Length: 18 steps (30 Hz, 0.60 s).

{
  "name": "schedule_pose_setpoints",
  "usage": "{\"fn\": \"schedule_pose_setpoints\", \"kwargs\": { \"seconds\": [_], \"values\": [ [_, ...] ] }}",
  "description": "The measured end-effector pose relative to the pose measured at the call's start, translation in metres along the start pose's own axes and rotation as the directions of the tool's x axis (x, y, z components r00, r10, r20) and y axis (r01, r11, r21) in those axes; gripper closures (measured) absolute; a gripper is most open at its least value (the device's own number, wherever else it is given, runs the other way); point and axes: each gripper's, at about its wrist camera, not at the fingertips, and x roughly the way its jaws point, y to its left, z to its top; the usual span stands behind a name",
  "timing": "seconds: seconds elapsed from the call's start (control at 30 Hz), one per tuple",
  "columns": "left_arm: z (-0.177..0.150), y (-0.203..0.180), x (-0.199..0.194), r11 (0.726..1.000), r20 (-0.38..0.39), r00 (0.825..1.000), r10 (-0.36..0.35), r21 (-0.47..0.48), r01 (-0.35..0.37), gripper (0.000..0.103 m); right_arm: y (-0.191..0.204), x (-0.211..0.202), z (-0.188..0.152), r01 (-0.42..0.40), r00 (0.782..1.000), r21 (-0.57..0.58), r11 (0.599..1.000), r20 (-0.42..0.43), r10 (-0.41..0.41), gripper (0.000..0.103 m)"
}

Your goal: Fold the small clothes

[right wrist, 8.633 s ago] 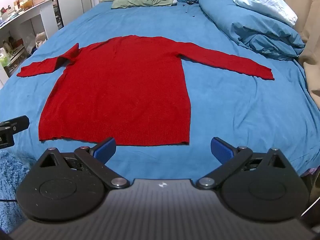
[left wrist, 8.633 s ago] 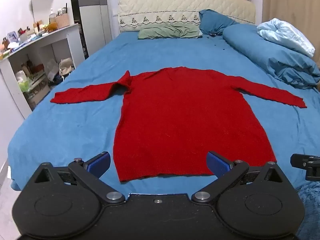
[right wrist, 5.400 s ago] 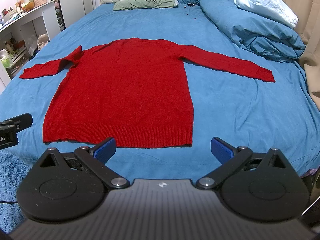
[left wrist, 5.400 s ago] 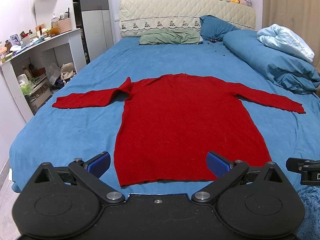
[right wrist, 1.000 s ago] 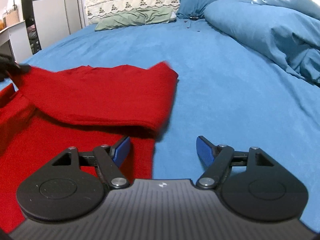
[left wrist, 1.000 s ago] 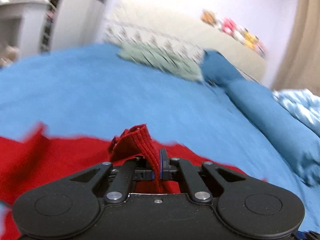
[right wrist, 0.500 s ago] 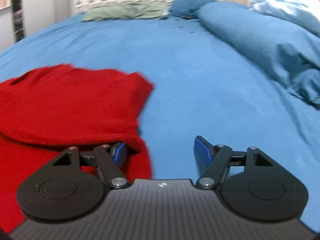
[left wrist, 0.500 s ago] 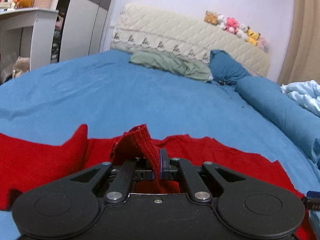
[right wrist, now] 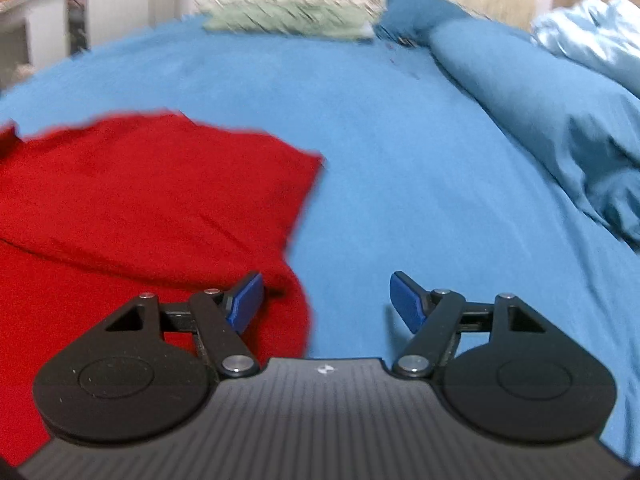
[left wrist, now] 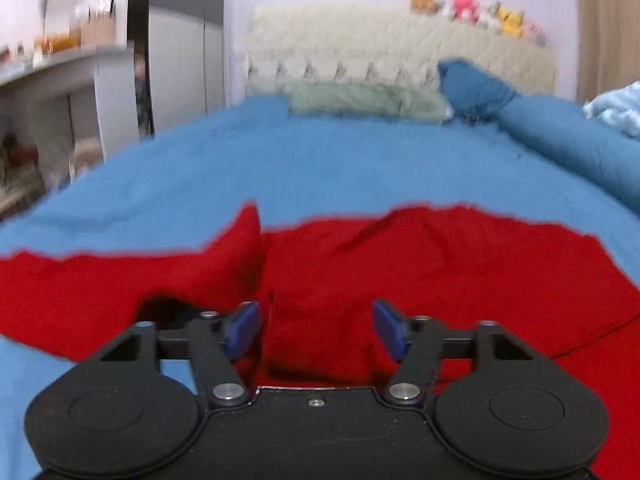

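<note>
**Sweater fold: first fold laid down, both grippers released**

Step in hand. The red sweater (left wrist: 400, 264) lies on the blue bed (left wrist: 320, 160), with one layer doubled over the body; in the right wrist view the folded flap (right wrist: 160, 184) ends in a corner on the sheet, its lower edge forming a soft roll. Judged from this, a first fold is set down and the grippers are between grasps.

Gripper state. The left gripper (left wrist: 316, 330) has its fingers spread apart with nothing between them; red fabric lies just beyond and under the fingertips. The right gripper (right wrist: 327, 300) is also spread and holds nothing; its left finger sits over the sweater's edge, its right finger over bare sheet.

Pose. Both grippers are low over the bed and point toward the headboard (left wrist: 400, 40), roughly level. Both views are motion-blurred.

Next move. The left sleeve (left wrist: 100, 280) lies extended to the side, unfolded. It likely needs pinching near its end and carrying across the body. Keep the fold line straight; the knit may drag and bunch.
</note>
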Motion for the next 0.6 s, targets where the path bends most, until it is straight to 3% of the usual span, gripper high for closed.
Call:
{"fn": "schedule_pose_setpoints", "kwargs": {
  "seconds": [0.13, 0.27, 0.3, 0.4, 0.6],
  "values": [
    [0.015, -0.011, 0.015, 0.989, -0.046, 0.989, -0.14, 0.036, 0.141, 0.028, 0.012, 0.003, 0.018, -0.143, 0.988, 0.085, 0.986, 0.065, 0.138, 0.015],
    [0.0, -0.005, 0.051, 0.99, -0.147, 0.98, -0.136, -0.046, 0.13, 0.028, 0.03, 0.032, 0.028, -0.218, 0.975, 0.141, 0.966, 0.075, 0.209, 0.015],
    [-0.006, -0.002, 0.059, 0.989, -0.176, 0.975, -0.138, -0.067, 0.128, 0.028, 0.033, 0.039, 0.028, -0.22, 0.975, 0.142, 0.965, 0.071, 0.212, 0.015],
    [-0.009, 0.007, 0.054, 0.985, -0.156, 0.975, -0.158, -0.095, 0.144, 0.028, 0.037, 0.066, 0.021, -0.171, 0.984, 0.141, 0.975, -0.023, 0.176, 0.015],
    [-0.007, 0.011, 0.048, 0.981, -0.162, 0.974, -0.16, -0.137, 0.138, 0.027, 0.035, 0.058, 0.016, -0.182, 0.983, 0.138, 0.974, 0.026, 0.18, 0.014]
  ]
}}
